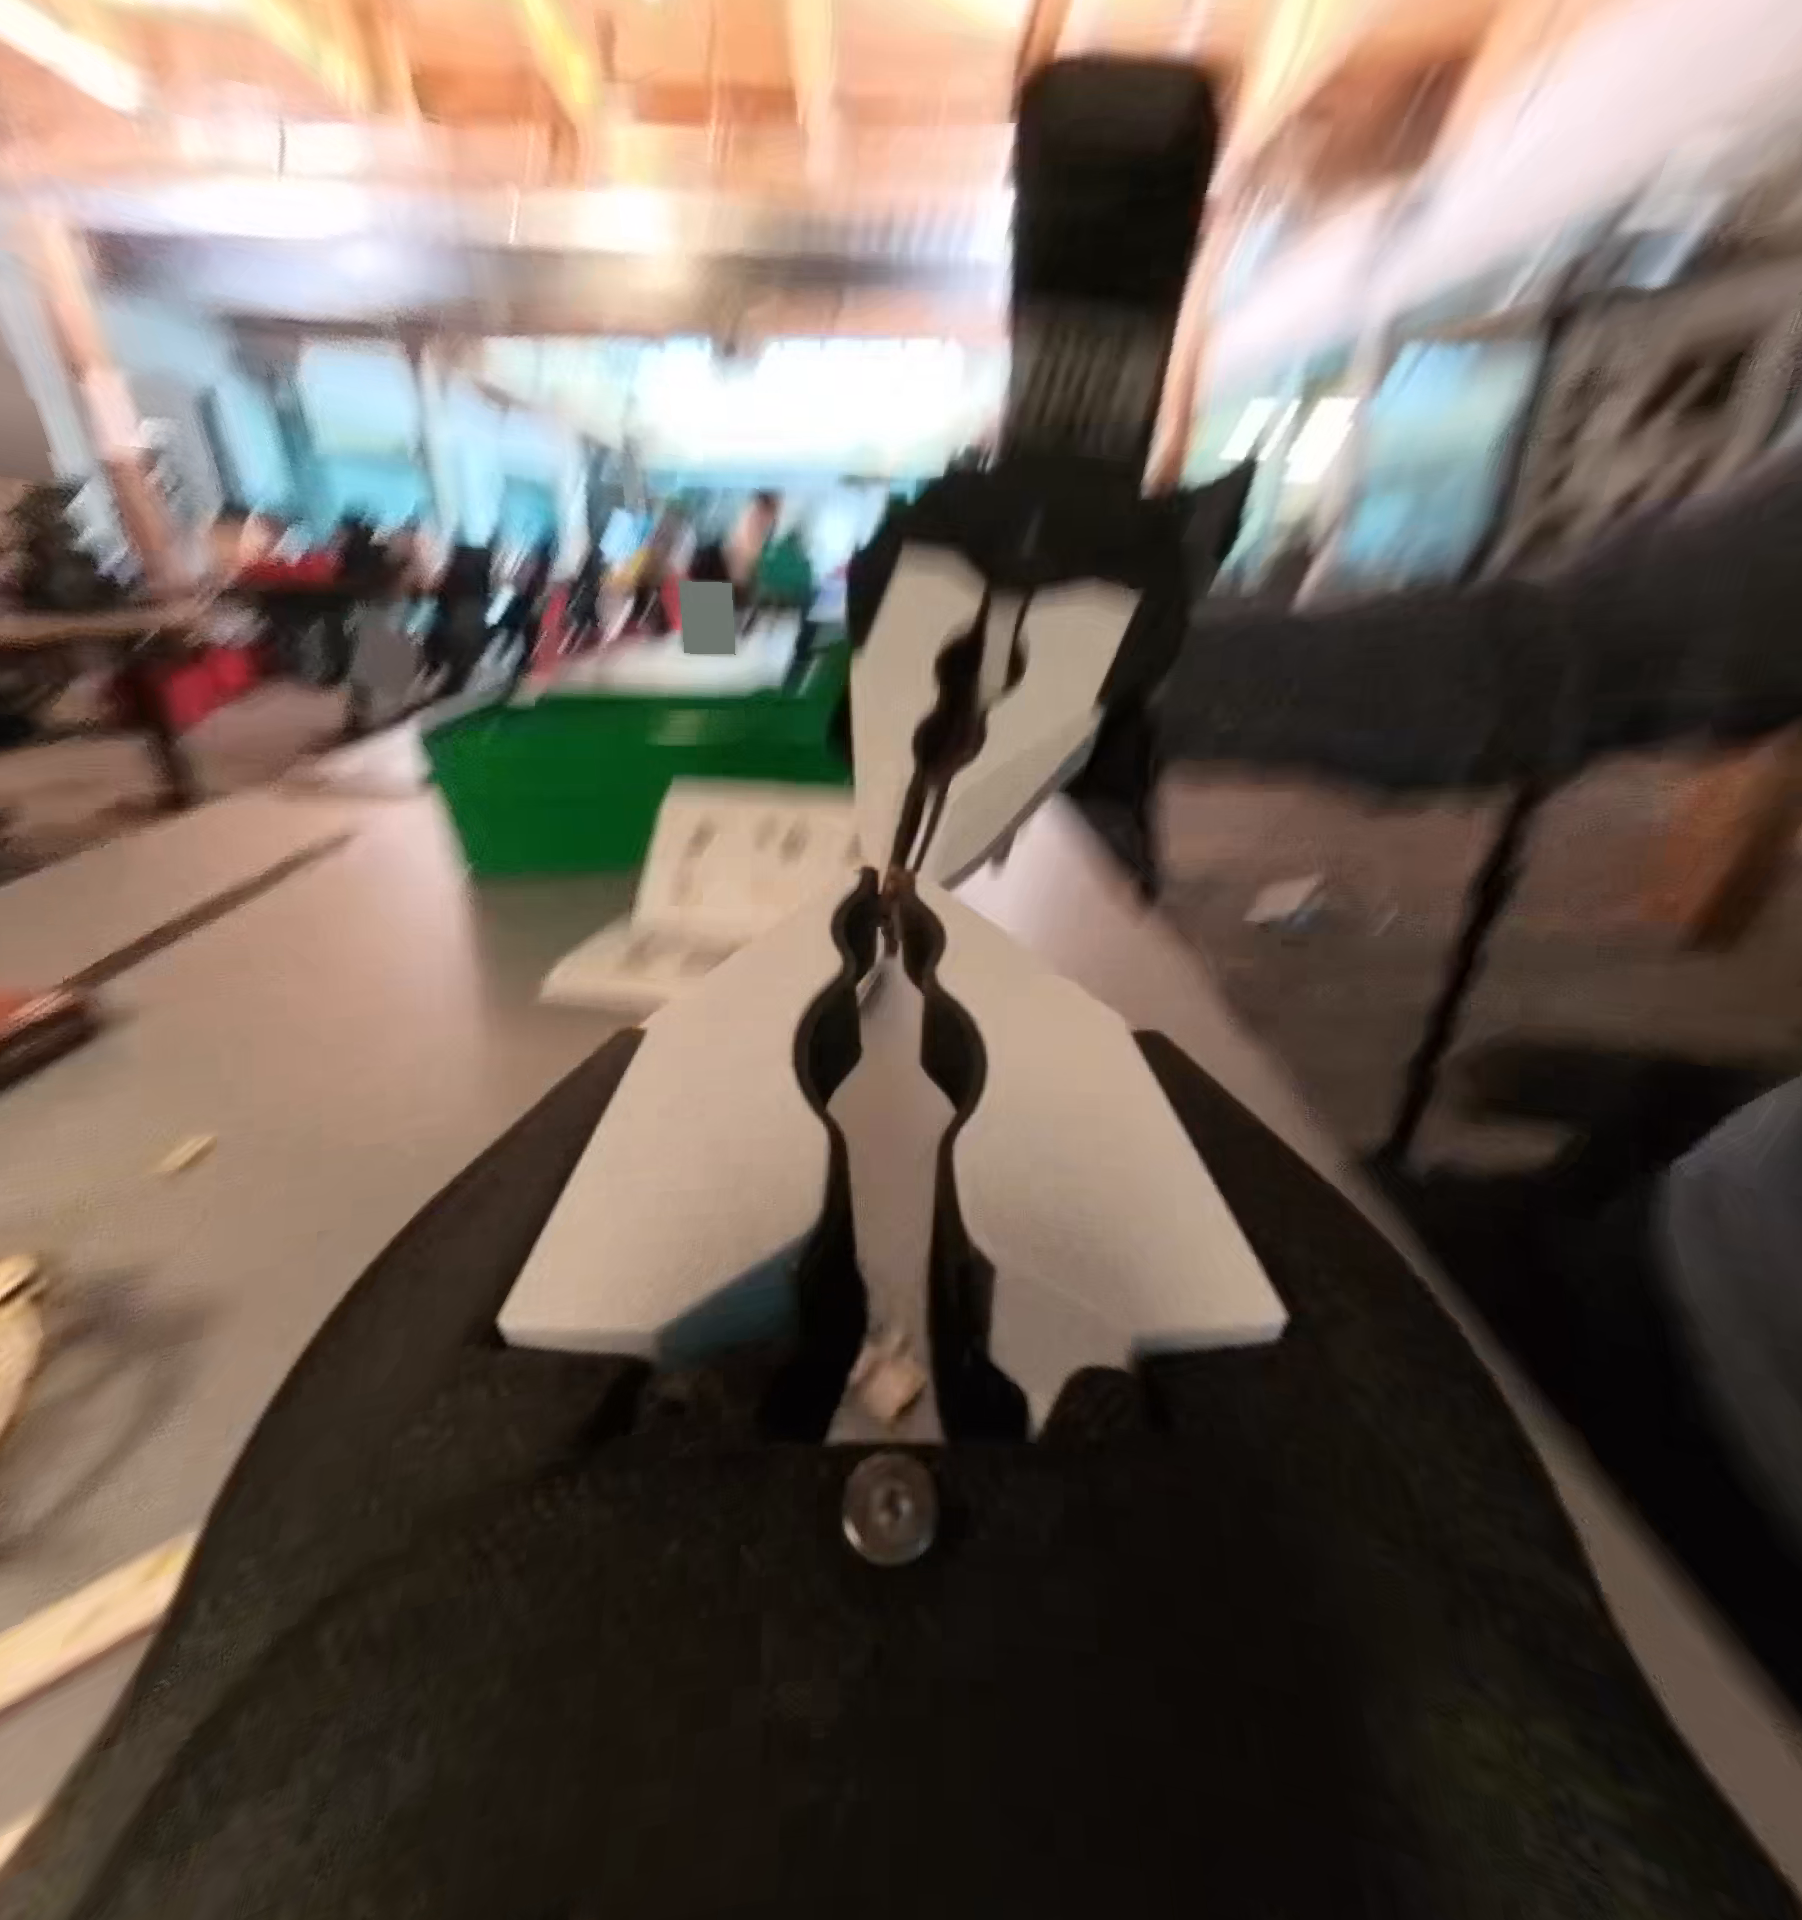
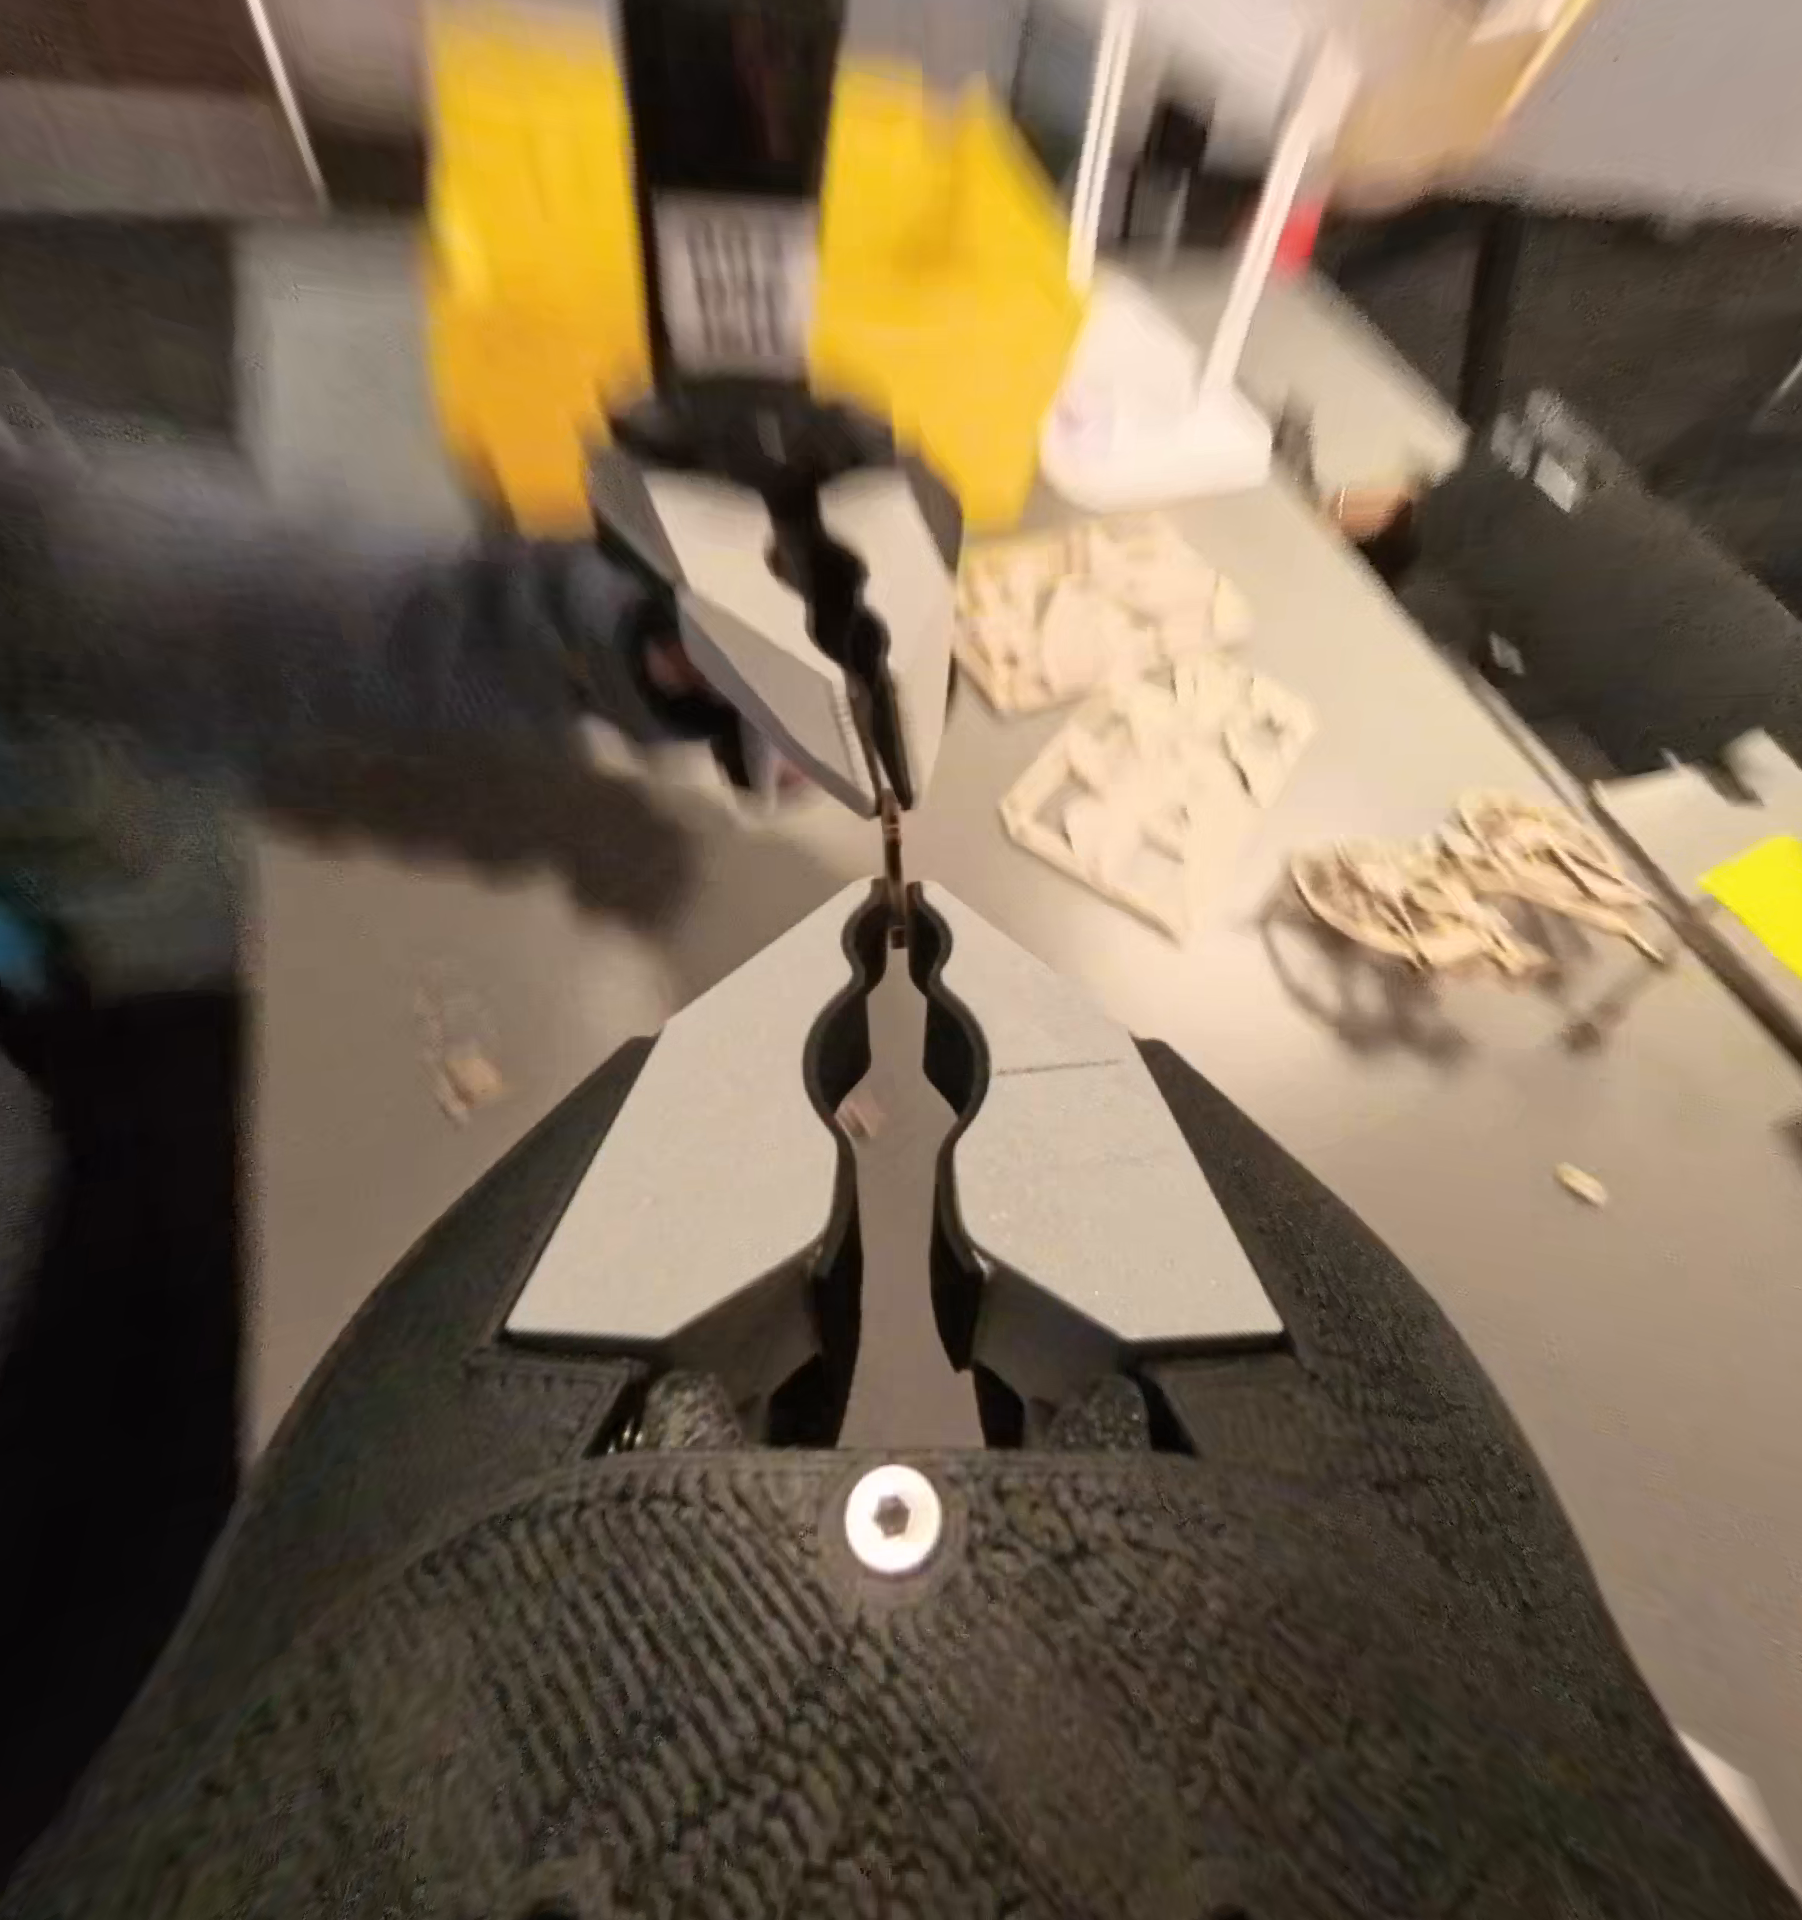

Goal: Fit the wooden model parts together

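My two grippers meet tip to tip above the grey table (image 2: 1323,1132). A thin wooden part (image 2: 890,840), seen edge-on as a dark sliver, spans the small gap between the tips. My right gripper (image 2: 892,896) is shut on its near end. My left gripper (image 2: 884,795) faces it from above and is shut on the far end. In the left wrist view my left gripper (image 1: 889,906) is shut on the sliver (image 1: 891,883), with the right gripper (image 1: 918,836) opposite. Motion blur hides whether this is one part or two joined.
Wooden sheets with cut-out parts (image 2: 1157,790) and a partly built wooden model (image 2: 1468,894) lie on the table at right, by a yellow note (image 2: 1790,914). A yellow bin (image 2: 918,260), a green bin (image 1: 616,769) and a white stand base (image 2: 1157,416) stand behind. Dark sleeves (image 2: 253,665) reach in. Only a small space, under 4 cm, lies between the two pairs of fingers.
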